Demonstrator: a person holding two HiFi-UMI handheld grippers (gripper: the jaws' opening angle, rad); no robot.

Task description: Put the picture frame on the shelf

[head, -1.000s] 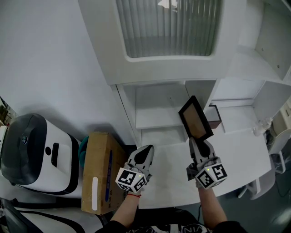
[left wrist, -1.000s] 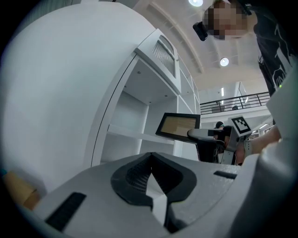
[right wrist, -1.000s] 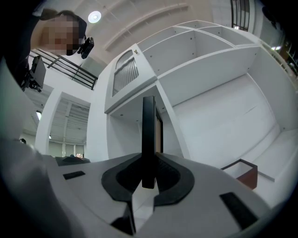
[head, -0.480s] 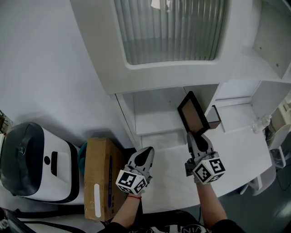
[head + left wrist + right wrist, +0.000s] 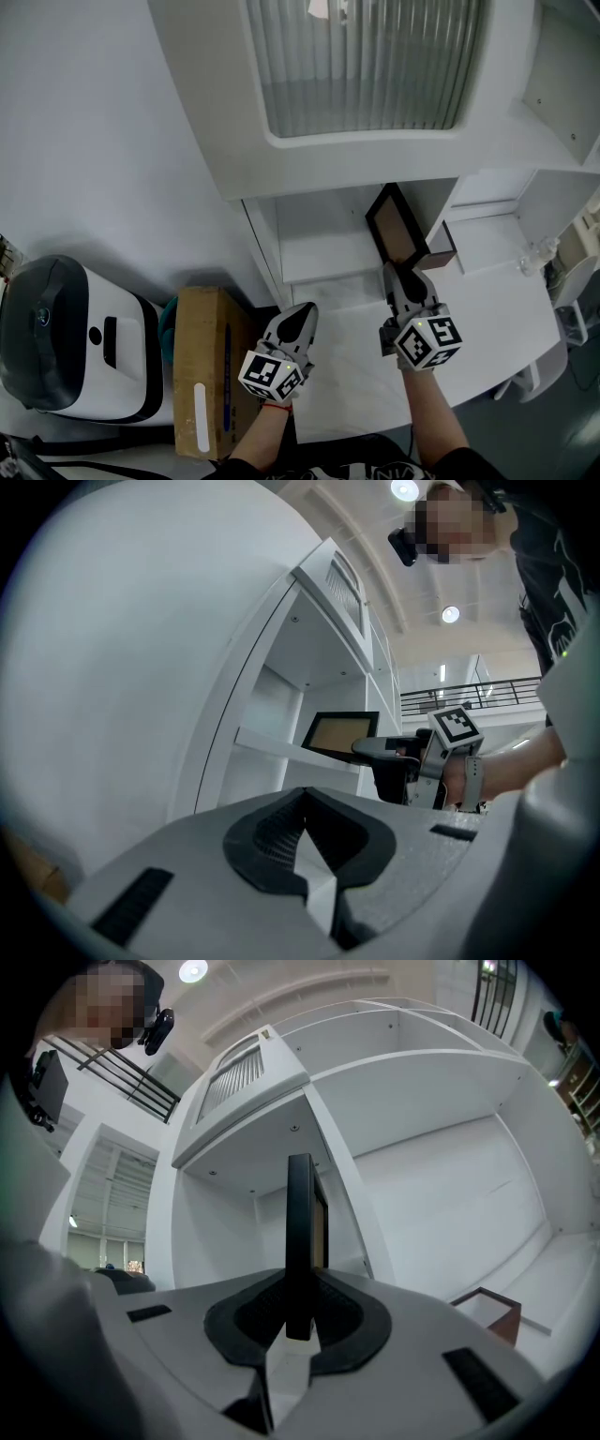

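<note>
Forward goes the right gripper (image 5: pixel 401 275), carrying the picture frame (image 5: pixel 397 225) toward twelve o'clock. Its top now reaches the shelf (image 5: pixel 319 251) opening, so it's nearly in! Left gripper (image 5: pixel 300 312) waits at the frame's seven o'clock.

Left gripper view: jaws together, empty, frame seen face-on.

Right gripper view: jaws clamped on the frame's lower edge, and a brown box (image 5: pixel 489 1309) shows at four o'clock.

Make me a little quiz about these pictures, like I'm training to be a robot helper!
1. Which gripper holds the picture frame?
2. True or false: the left gripper holds something too.
3. What sits to the left of the shelf in the head view? A) a cardboard box B) a ladder C) a bicycle
Key: 1. the right gripper; 2. false; 3. A
</note>
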